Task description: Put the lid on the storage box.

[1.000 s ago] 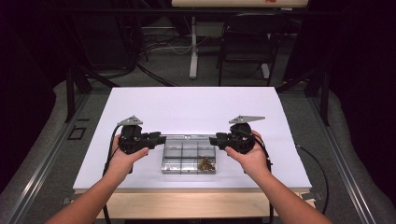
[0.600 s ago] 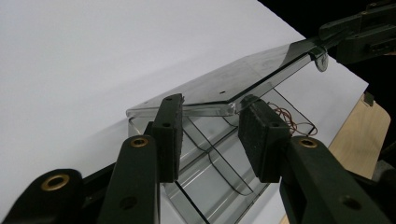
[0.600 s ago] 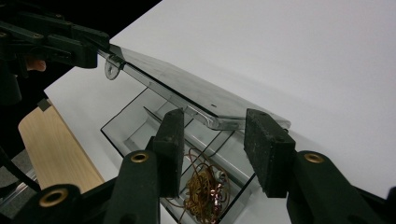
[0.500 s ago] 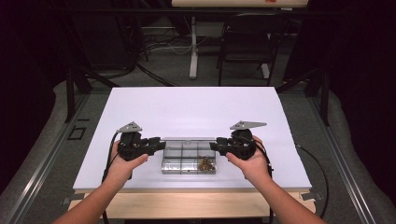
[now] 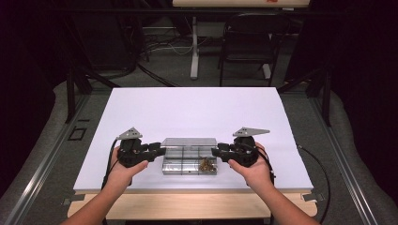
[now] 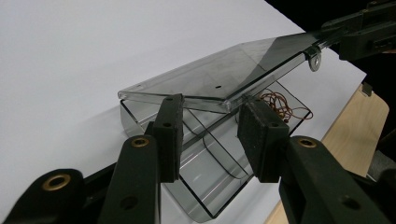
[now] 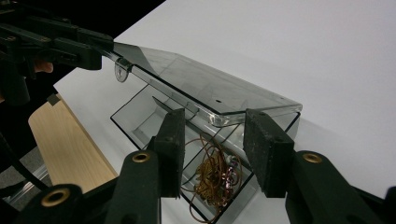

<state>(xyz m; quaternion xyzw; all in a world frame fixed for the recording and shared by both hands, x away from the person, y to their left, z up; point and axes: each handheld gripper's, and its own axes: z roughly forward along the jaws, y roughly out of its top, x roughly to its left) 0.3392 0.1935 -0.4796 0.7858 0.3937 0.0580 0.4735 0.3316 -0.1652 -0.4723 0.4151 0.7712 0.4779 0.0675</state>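
Box of clear plastic, lid tilted up, near the white table's front edge.
Tangled copper wire lies in the box's right compartment. The left gripper sits at the box's left end and the right gripper at its right end, each with jaws parted and gripping nothing, the lid's corners just beyond their pads.
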